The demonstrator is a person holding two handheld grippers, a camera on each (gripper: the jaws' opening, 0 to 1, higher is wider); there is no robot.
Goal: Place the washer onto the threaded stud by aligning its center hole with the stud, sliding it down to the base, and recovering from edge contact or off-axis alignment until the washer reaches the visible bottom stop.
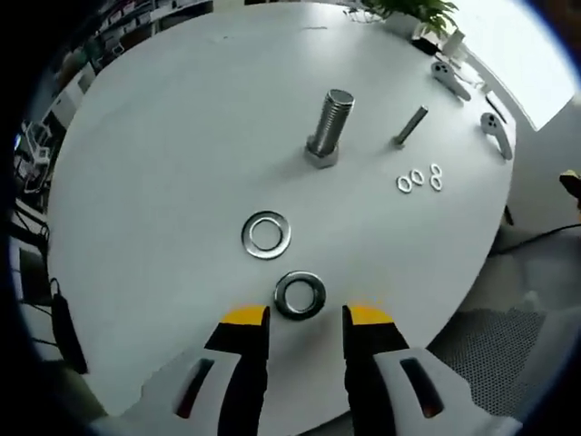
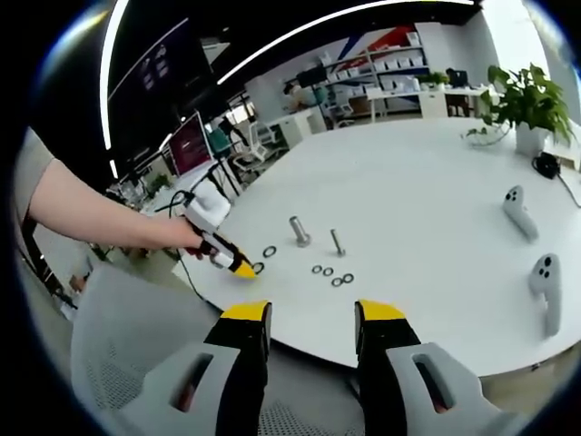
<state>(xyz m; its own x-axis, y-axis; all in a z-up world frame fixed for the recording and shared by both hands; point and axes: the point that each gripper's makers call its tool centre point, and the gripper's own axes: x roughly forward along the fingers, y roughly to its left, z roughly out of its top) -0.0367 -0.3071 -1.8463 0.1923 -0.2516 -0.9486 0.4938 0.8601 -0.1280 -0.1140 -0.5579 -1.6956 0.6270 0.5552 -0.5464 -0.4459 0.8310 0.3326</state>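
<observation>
A big threaded stud (image 1: 329, 127) stands upright on its hex head on the round white table (image 1: 163, 154). Two large steel washers lie flat in front of it: one (image 1: 267, 234) midway, the other (image 1: 300, 294) just ahead of my left gripper (image 1: 306, 318). That gripper is open, its yellow-tipped jaws either side of the near washer's lower edge, not touching it. In the right gripper view, my right gripper (image 2: 313, 313) is open off the table's near edge, far from the stud (image 2: 299, 231). A hand holds the left gripper (image 2: 245, 269) by the washers (image 2: 270, 252).
A thinner bolt (image 1: 410, 125) stands right of the stud, with three small washers (image 1: 418, 178) in a row near it. Two white controllers (image 1: 451, 77) (image 1: 497, 134) and a potted plant (image 2: 526, 100) are at the far side. A grey mesh chair (image 2: 118, 363) sits below the table edge.
</observation>
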